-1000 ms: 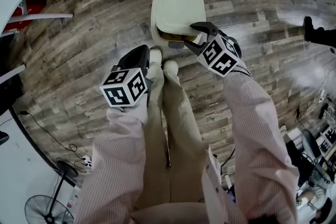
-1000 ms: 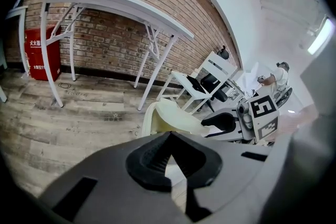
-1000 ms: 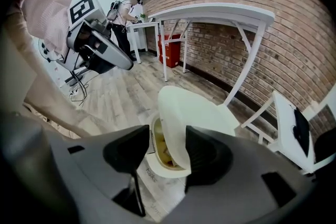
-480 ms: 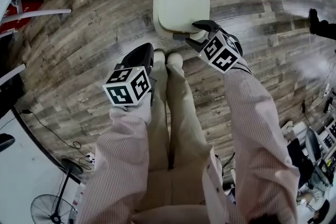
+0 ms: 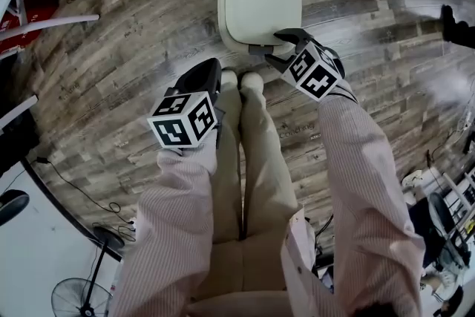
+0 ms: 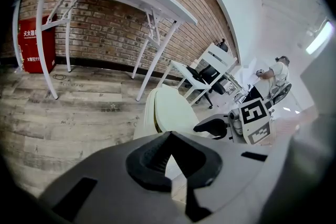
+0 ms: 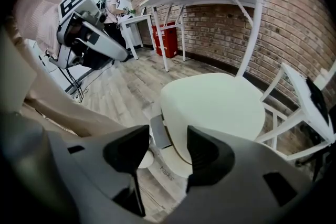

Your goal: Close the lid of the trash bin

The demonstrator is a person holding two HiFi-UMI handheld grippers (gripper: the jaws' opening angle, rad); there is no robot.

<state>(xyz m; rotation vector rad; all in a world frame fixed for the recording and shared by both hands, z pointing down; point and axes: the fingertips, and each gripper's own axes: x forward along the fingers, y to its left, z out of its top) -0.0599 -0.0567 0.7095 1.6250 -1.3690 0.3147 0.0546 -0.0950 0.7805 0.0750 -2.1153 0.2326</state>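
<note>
Trash bin (image 5: 260, 0): stands on the plank floor (image 5: 133, 33), just ahead of the person's shoes (image 5: 241, 79).
Lid (image 7: 215, 99): lies almost flat on the bin, with a thin dark gap at the front edge.
Right gripper (image 5: 271, 42): hovers open over the bin's front rim, gripping nothing.
Left gripper (image 5: 202, 78): hangs closed and empty beside the left leg.

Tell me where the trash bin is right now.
Head view, top centre: the trash bin stands just beyond the person's shoes, the right gripper at its near edge.
</note>
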